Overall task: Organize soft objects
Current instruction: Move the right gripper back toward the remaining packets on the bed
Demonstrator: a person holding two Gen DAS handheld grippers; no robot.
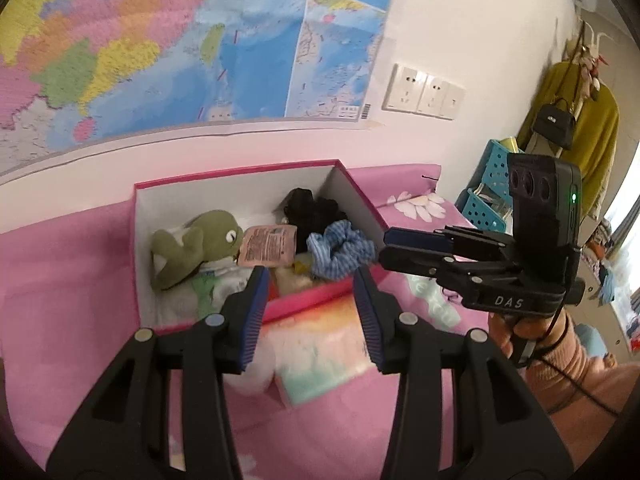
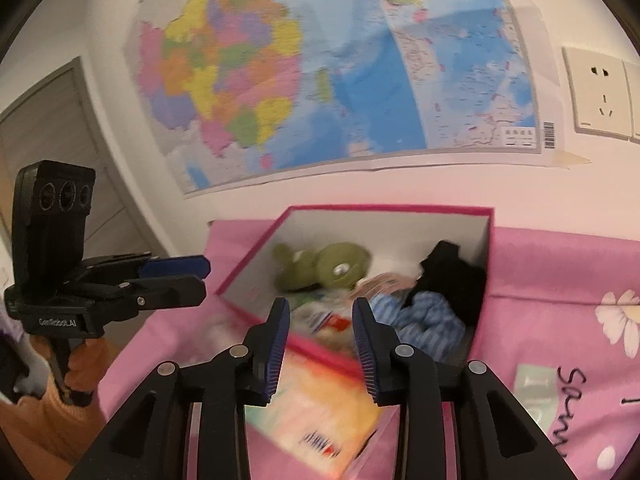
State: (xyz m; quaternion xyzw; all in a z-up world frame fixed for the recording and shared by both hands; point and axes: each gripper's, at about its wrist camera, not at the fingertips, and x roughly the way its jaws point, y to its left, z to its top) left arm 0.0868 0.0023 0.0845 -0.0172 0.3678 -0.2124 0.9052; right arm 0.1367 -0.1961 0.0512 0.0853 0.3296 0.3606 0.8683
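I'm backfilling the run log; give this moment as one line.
left gripper: open, empty | right gripper: open, empty | pink box: holds frog plush, blue scrunchie

Left claw point(image 1: 310, 308) tilted downward, jaws apart and empty, right claw point(image 2: 320, 340) beside it, likewise parted, nothing gripped

We see two black grippers with ribbed blue pads point(image 1: 252, 312) (silver screws, "DAS" lettering), a black cable, and a peach knitted sleeve point(image 1: 576, 364).
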